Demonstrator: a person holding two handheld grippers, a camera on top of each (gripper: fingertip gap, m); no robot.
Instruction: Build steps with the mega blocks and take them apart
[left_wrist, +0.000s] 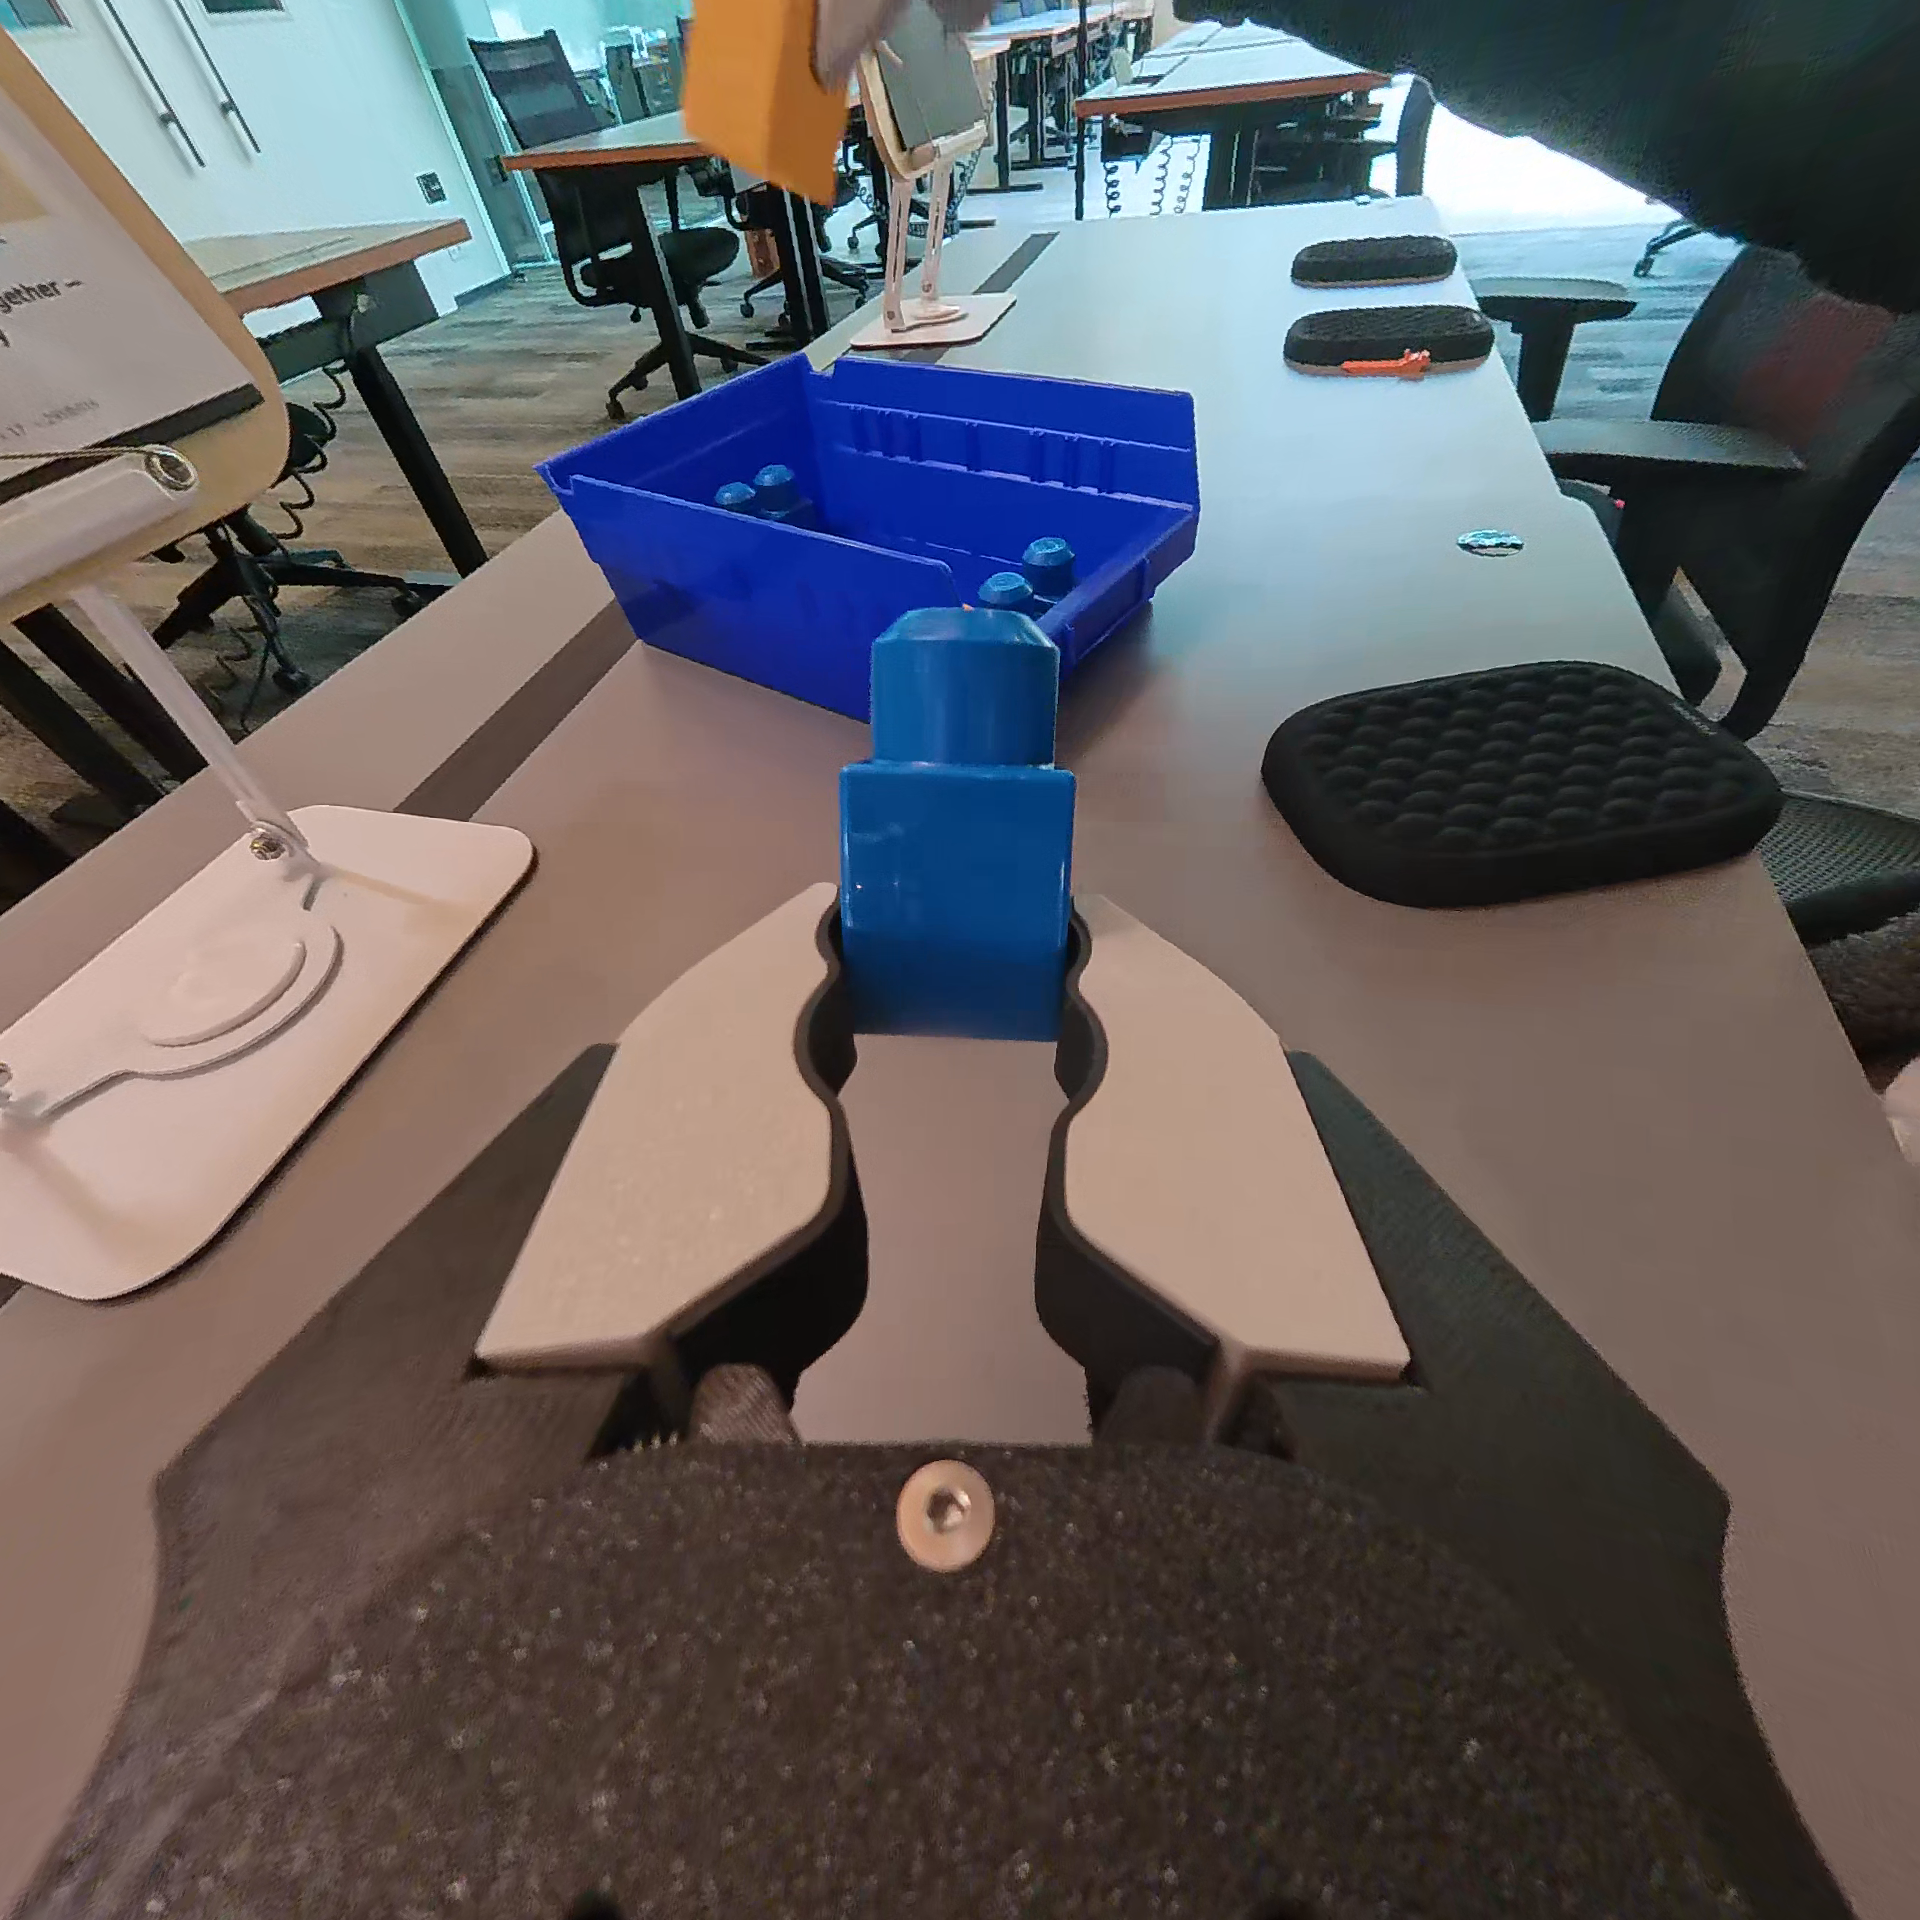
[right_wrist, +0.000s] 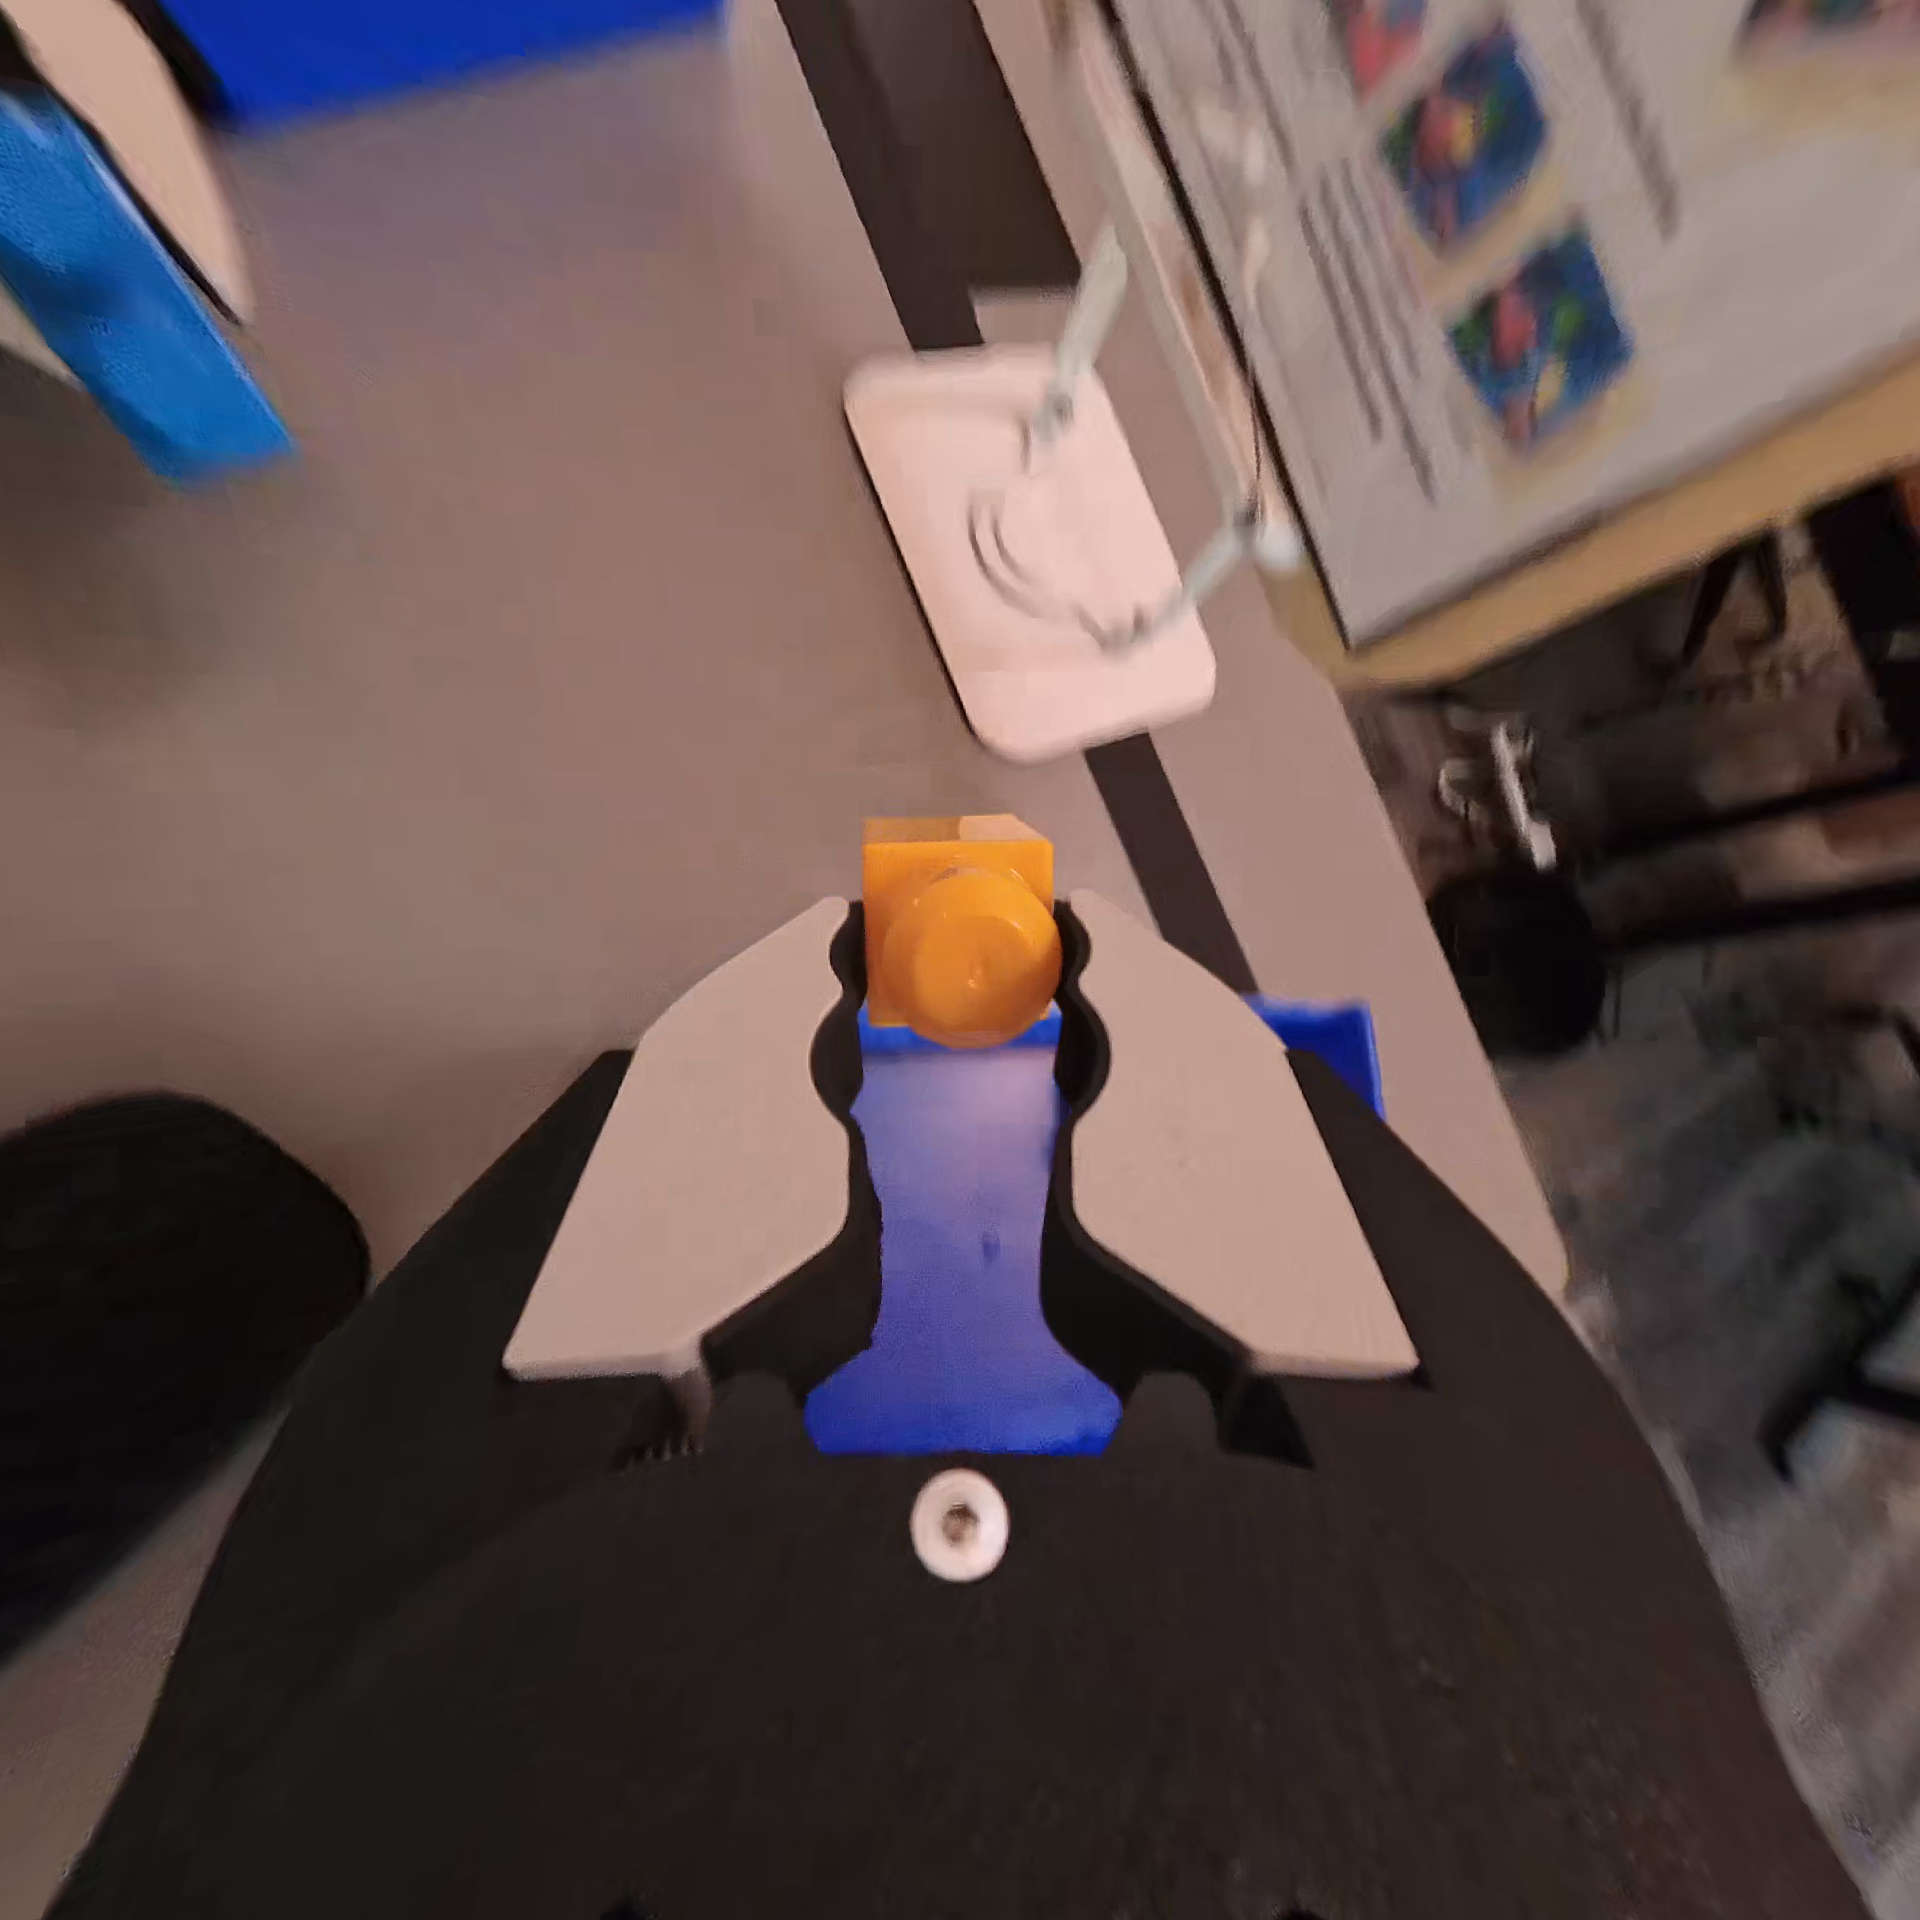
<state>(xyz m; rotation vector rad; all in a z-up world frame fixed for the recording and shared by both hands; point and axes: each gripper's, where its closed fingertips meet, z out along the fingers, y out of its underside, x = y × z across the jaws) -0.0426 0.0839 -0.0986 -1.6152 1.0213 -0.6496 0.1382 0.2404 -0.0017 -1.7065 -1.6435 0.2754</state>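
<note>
On the grey counter (left_wrist: 1299, 1091) of an open office: our left hand-held gripper (left_wrist: 958, 971) clamped on a blue block (left_wrist: 956, 894), stud pointing ahead toward the blue bin (left_wrist: 727, 582). Our right hand-held gripper (right_wrist: 958, 961), clamped on an orange block (right_wrist: 961, 935), hangs above and beyond, stud facing its camera. We judge the orange must come down onto the blue stud.

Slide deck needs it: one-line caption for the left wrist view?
Left tool grips a blue plastic block above the grey table, blue plastic bin beyond.
</note>
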